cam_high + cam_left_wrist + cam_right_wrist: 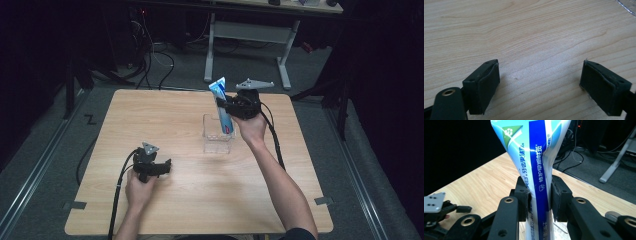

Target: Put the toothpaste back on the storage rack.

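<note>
1. The toothpaste tube (pixel 221 106) stands nearly upright, its flat crimped end up, its lower end down inside the clear plastic holder (pixel 217 135) near the middle of the desk (pixel 175 210).
2. It looks light and soft: in the right gripper view the tube (pixel 537 170) pinches in where the pads press, so I'd judge it squashy and a bit slick, best held across the flat mid-body as now, not at the flared end.
3. The right tool (pixel 226 106) is clenched on the tube, pads on either side of it (pixel 539 200).
4. The holder seems to contain nothing but the tube's lower end; its clear walls make that hard to confirm.
5. The left tool (pixel 162 167) rests low over the desk, well apart from the holder, its jaws spread with bare wood between them (pixel 540 82).
</note>
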Available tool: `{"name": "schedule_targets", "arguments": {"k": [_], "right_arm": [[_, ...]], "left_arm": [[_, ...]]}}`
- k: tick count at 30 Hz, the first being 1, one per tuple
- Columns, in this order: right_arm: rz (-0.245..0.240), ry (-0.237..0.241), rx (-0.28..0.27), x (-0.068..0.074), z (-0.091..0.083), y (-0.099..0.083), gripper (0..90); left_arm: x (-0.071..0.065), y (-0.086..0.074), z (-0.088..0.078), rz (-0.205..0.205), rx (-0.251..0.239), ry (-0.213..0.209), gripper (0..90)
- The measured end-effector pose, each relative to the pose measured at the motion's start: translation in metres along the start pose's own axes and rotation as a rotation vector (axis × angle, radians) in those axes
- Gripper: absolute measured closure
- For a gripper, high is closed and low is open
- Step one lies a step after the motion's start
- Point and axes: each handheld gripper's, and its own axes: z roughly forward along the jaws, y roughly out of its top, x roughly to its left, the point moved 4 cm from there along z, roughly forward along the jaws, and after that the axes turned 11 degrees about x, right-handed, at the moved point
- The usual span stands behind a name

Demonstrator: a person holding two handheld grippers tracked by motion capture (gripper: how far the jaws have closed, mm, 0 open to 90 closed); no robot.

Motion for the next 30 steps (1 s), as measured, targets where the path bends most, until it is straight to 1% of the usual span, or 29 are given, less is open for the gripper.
{"name": "schedule_targets", "arguments": {"k": [5, 12, 13, 15, 16, 18, 26, 30], "right_arm": [[0.019, -0.010, 0.008, -0.005, 0.007, -0.001, 70.4], [0.019, -0.019, 0.025, -0.006, 0.014, -0.004, 70.3], [0.023, -0.020, 0.035, -0.007, 0.018, -0.007, 70.3], [0.027, -0.019, 0.037, -0.008, 0.019, -0.008, 70.3], [0.023, -0.027, 0.049, -0.009, 0.023, -0.010, 70.3], [0.035, -0.028, 0.060, -0.011, 0.027, -0.013, 70.3], [0.051, -0.025, 0.084, -0.013, 0.034, -0.022, 70.3], [0.052, -0.034, 0.101, -0.016, 0.037, -0.027, 70.3]], "left_arm": [[0.000, 0.000, 0.000, 0.000, -0.001, 0.002, 16.3], [0.000, 0.000, 0.000, 0.000, -0.002, 0.002, 16.3], [0.000, 0.000, 0.000, 0.000, 0.000, 0.001, 16.3], [0.000, 0.000, 0.000, 0.000, -0.001, 0.002, 16.3], [0.000, 0.000, 0.000, 0.000, -0.001, 0.002, 16.3], [0.000, 0.000, 0.000, 0.000, -0.001, 0.002, 16.3], [0.000, 0.000, 0.000, 0.001, -0.001, 0.003, 16.2], [0.000, 0.000, 0.000, 0.001, -0.001, 0.003, 16.2]]}}
